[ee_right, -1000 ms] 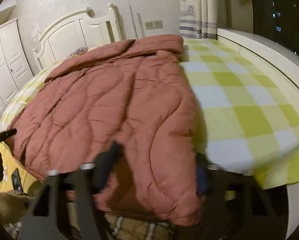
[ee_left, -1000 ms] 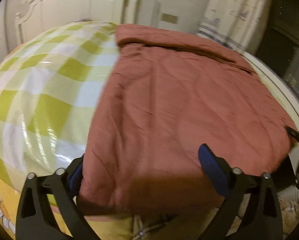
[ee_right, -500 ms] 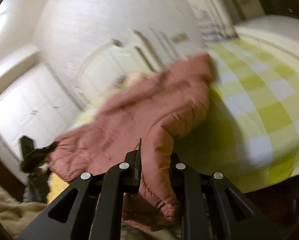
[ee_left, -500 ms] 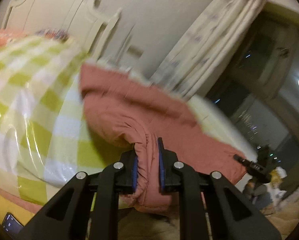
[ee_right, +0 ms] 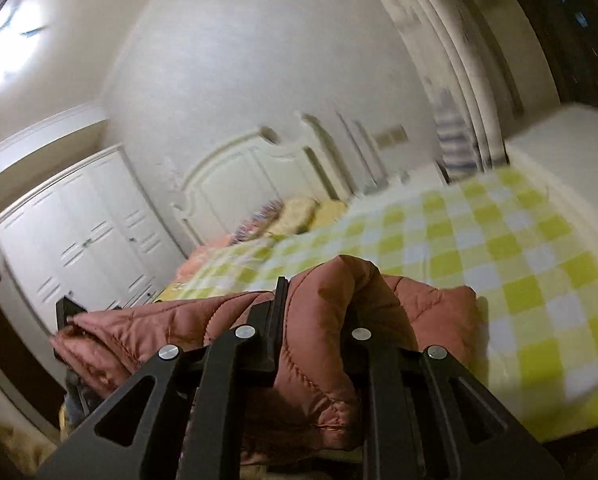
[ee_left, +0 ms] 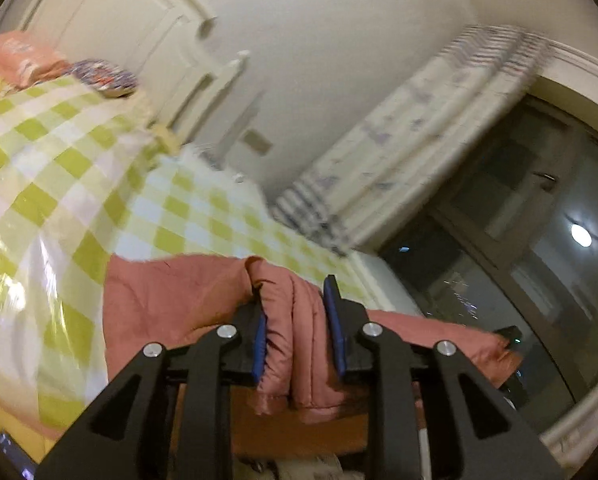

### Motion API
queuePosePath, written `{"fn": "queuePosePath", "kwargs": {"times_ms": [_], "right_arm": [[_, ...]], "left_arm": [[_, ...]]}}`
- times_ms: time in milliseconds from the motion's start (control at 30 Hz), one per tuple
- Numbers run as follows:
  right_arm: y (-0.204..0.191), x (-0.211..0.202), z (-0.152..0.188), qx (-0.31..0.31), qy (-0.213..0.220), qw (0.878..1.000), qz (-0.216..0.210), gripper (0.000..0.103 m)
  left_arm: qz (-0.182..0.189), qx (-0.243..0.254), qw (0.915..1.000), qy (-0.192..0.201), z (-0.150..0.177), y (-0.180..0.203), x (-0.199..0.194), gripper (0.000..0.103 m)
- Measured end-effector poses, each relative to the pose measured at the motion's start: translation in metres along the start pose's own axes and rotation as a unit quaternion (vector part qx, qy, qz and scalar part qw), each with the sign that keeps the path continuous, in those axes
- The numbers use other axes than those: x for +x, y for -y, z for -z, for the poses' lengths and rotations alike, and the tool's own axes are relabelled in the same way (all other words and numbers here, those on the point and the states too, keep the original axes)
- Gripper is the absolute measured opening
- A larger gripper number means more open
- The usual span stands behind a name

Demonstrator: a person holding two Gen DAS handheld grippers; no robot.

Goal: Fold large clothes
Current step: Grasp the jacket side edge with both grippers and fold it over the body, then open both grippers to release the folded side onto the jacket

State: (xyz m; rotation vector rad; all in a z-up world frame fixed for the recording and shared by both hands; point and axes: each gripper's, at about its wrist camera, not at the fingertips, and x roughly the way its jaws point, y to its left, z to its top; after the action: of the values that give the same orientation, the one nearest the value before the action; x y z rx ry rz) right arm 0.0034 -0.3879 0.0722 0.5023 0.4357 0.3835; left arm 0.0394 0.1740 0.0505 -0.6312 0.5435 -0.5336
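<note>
Between my left gripper's blue pads, the quilted rust-red jacket sat clamped; my right gripper pinched its opposite bunched edge.

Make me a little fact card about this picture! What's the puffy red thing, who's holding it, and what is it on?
thing: quilted reddish-pink coat
left gripper: shut on a bunched fold of the coat
right gripper: shut on another bunched fold
where the coat is: near edge of the bed, the gripped parts pulled up
bed cover: yellow-green and white checked sheet
behind the bed: white headboard, white wardrobe
</note>
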Motion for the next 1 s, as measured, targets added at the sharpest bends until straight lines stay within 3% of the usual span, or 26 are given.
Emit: {"fn": "queuePosePath", "kwargs": {"times_ms": [67, 100, 133, 167, 200, 233, 300, 400, 500, 567, 600, 667, 700, 733, 767, 800, 900, 1000], "right_arm": [[0.019, 0.048, -0.021, 0.029, -0.013, 0.999, 0.020, 0.019], [0.035, 0.078, -0.033, 0.054, -0.026, 0.998, 0.025, 0.029], [0.053, 0.106, -0.041, 0.082, -0.051, 0.995, 0.021, 0.044], [0.074, 0.132, -0.045, 0.125, -0.079, 0.989, 0.016, 0.052], [0.094, 0.149, -0.043, 0.174, -0.090, 0.981, 0.009, 0.072], [0.110, 0.156, -0.042, 0.211, -0.082, 0.974, -0.005, 0.086], [0.129, 0.156, -0.042, 0.239, -0.045, 0.970, -0.032, 0.087], [0.138, 0.145, -0.045, 0.206, -0.018, 0.978, -0.003, 0.087], [0.133, 0.149, -0.044, 0.124, -0.061, 0.989, 0.061, 0.087], [0.131, 0.161, -0.038, 0.083, -0.100, 0.987, 0.097, 0.087], [0.133, 0.174, -0.034, 0.064, -0.130, 0.983, 0.112, 0.085], [0.133, 0.196, -0.021, 0.026, -0.181, 0.974, 0.138, 0.066], [0.133, 0.203, -0.013, 0.008, -0.197, 0.969, 0.152, 0.043], [0.131, 0.209, -0.008, -0.014, -0.208, 0.962, 0.174, 0.023], [0.126, 0.211, -0.005, -0.033, -0.205, 0.961, 0.183, 0.018], [0.119, 0.205, -0.002, -0.045, -0.191, 0.963, 0.183, 0.014], [0.098, 0.178, -0.013, -0.061, -0.133, 0.974, 0.175, 0.011], [0.086, 0.162, -0.028, -0.063, -0.096, 0.978, 0.175, 0.011]], "left_arm": [[-0.025, -0.032, 0.9991, -0.013, -0.025, -0.022, 0.035, 0.032], [-0.047, -0.050, 0.9973, -0.023, -0.038, -0.037, 0.061, 0.042], [-0.070, -0.066, 0.9950, -0.028, -0.047, -0.052, 0.079, 0.061], [-0.097, -0.097, 0.9901, -0.031, -0.054, -0.073, 0.100, 0.072], [-0.111, -0.117, 0.9864, -0.031, -0.058, -0.087, 0.109, 0.083], [-0.120, -0.140, 0.9824, -0.030, -0.060, -0.105, 0.117, 0.083], [-0.112, -0.178, 0.9773, -0.022, -0.057, -0.135, 0.119, 0.083], [-0.124, -0.187, 0.9744, -0.012, -0.058, -0.159, 0.109, 0.084], [-0.146, -0.125, 0.9803, -0.047, -0.060, -0.154, 0.115, 0.085], [-0.157, -0.087, 0.9797, -0.089, -0.057, -0.145, 0.127, 0.085], [-0.163, -0.071, 0.9781, -0.107, -0.055, -0.141, 0.136, 0.085], [-0.185, -0.041, 0.9719, -0.140, -0.049, -0.135, 0.156, 0.083], [-0.192, -0.029, 0.9694, -0.150, -0.044, -0.132, 0.162, 0.071], [-0.198, -0.016, 0.9670, -0.160, -0.042, -0.131, 0.168, 0.033], [-0.203, -0.004, 0.9644, -0.169, -0.039, -0.128, 0.171, 0.016], [-0.205, 0.005, 0.9655, -0.160, -0.040, -0.124, 0.169, 0.011], [-0.184, 0.032, 0.9784, -0.088, -0.049, -0.101, 0.142, 0.008], [-0.183, 0.031, 0.9810, -0.057, -0.061, -0.087, 0.130, 0.008]]}}
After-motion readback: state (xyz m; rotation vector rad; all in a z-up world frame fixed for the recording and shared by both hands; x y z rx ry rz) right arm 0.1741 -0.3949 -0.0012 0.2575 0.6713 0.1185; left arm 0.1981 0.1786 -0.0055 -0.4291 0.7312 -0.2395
